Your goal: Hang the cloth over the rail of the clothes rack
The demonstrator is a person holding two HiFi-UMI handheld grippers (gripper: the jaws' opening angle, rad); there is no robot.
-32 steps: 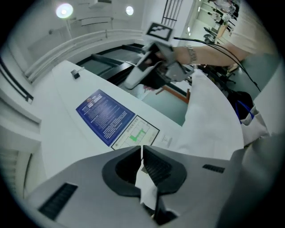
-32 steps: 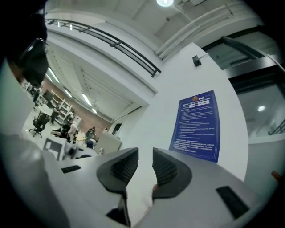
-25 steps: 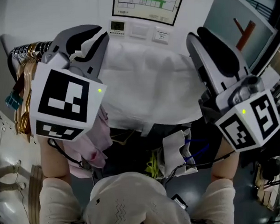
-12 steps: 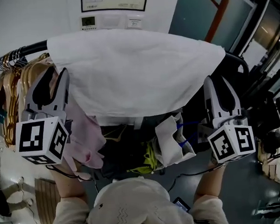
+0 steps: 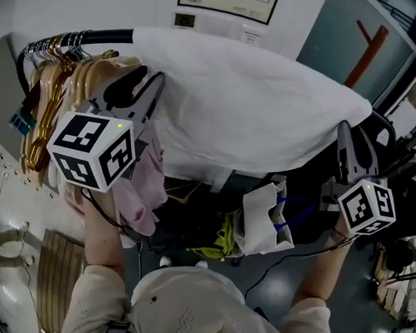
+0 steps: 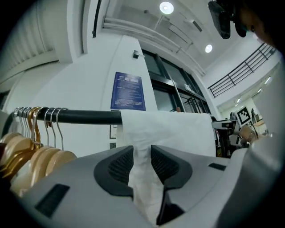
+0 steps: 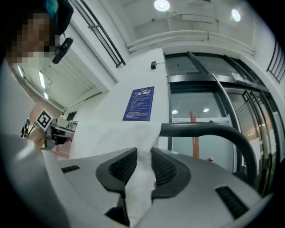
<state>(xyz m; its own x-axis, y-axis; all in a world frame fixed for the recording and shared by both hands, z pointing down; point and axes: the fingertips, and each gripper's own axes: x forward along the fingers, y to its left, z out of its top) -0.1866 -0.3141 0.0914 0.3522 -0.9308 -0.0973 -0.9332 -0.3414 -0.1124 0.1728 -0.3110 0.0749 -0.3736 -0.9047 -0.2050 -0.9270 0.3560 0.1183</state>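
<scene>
We are judging the step in hand to be the letting-go. The cloth (image 5: 261, 118) is lying draped over the rail (image 5: 97, 38), spreading above and between the two grippers. Its near flap is hanging down into the mouth of each.

The rail is running just above and ahead of the left gripper (image 6: 141, 153). Ahead of the right gripper (image 7: 143, 162) it is curving downward. Hangers (image 5: 48, 94) are crowding the rail just outside the left gripper, on the side away from the cloth.

Both grippers have just been opening and are now standing wide. A fold of cloth is sitting between the jaws of each, loose rather than pinched.

To do this well, we are thinking the grippers should draw straight back along their own jaw lines with the jaws held wide. That way the ribbed pads (image 6: 118, 164) should not snag the flap and tug it off the rail. Moving both grippers together should keep the cloth from skewing toward one end. The left one needs to back away without swinging outward into the hangers.

We cannot tell how much cloth is hanging on the far side of the rail, so any drag toward us is a risk of it sliding off.
</scene>
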